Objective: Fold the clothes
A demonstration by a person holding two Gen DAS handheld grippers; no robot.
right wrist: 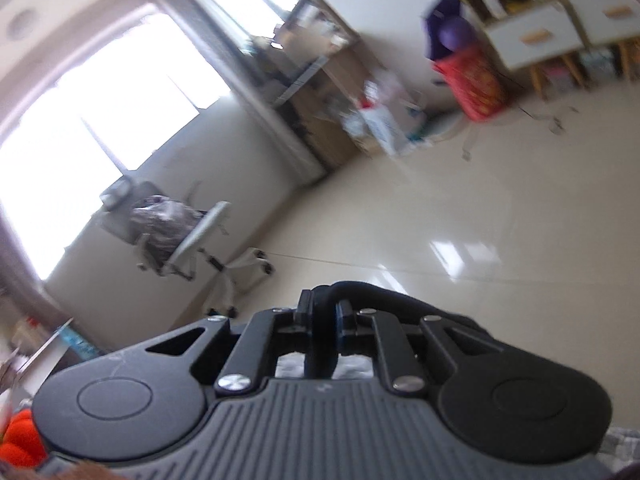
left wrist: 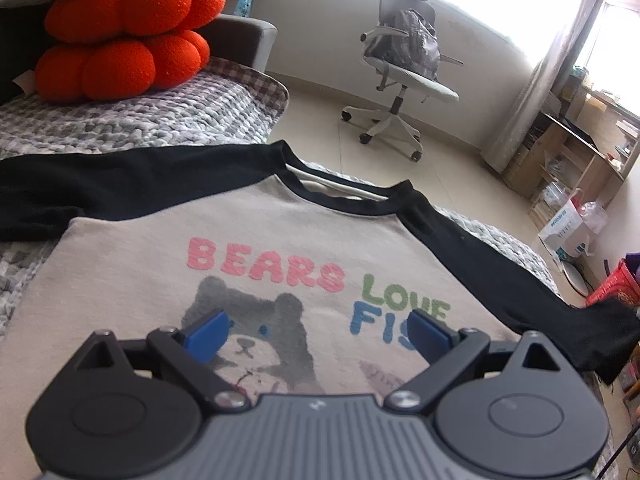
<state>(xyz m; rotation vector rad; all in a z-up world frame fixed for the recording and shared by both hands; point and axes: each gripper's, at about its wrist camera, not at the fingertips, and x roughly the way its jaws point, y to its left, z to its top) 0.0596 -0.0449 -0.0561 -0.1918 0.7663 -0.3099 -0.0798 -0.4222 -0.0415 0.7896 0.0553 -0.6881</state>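
Note:
A beige shirt [left wrist: 260, 240] with black sleeves and a bear print reading BEARS LOVE FISH lies face up and spread flat on the grey knitted bed cover [left wrist: 160, 120]. Its left sleeve [left wrist: 120, 184] stretches left. Its right sleeve [left wrist: 520, 276] runs to the bed's right edge. My left gripper [left wrist: 316, 336] is open and empty, hovering over the bear print. My right gripper [right wrist: 324, 316] is shut on a fold of black fabric [right wrist: 376, 298], lifted and tilted, looking out over the floor. Which part of the shirt that fabric belongs to is hidden.
Two orange pumpkin cushions [left wrist: 128, 32] are stacked at the back left of the bed. A white office chair [left wrist: 404, 72] with a bag on it stands on the tiled floor. Wooden shelves [left wrist: 576, 152], a red basket [left wrist: 616, 280] and boxes line the right wall.

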